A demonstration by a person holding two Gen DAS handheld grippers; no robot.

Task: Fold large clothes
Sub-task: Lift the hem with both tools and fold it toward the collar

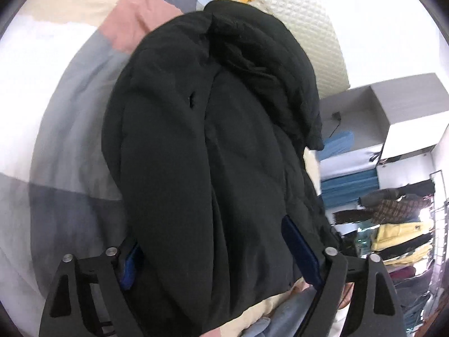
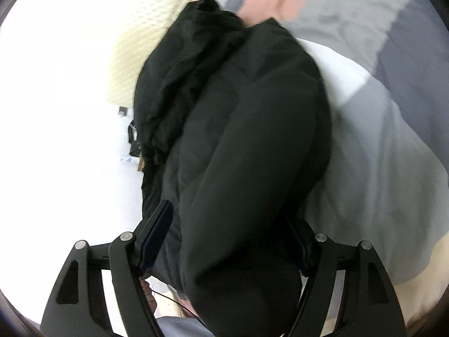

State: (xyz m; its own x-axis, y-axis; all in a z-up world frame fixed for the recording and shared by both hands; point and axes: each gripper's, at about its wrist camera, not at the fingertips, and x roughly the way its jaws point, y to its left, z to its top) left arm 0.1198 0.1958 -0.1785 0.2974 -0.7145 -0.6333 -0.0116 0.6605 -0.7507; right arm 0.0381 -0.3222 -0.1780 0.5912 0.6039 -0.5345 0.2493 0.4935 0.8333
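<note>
- On the left side of my left tongs' view lies the patchwork blanket point(image 1: 70, 129), with grey, white, pink and cream squares, spread over the bed.
- In the middle, the big black coat point(image 1: 213, 140) lies in a puffy heap on that blanket, its hood end far from me.
- My left tongs point(image 1: 221, 255) stand wide apart, one blue pad point(image 1: 301, 248) on each side of the coat's near end. The coat bulges between them. I cannot tell if the pads press on it.
- To the right I see a cream quilted headboard point(image 1: 314, 28), then grey shelves point(image 1: 404, 112) and a rack of hanging clothes point(image 1: 398, 224).
- In my right tongs' view, the headboard point(image 2: 134, 64) is on the left and the blanket point(image 2: 387, 118) on the right.
- The black coat point(image 2: 241, 129) fills the middle here too.
- My right tongs point(image 2: 233, 236) are well apart, and the coat's thick fold sits between the fingers. The left pad point(image 2: 157, 236) lies beside the cloth. I cannot tell if it squeezes.
</note>
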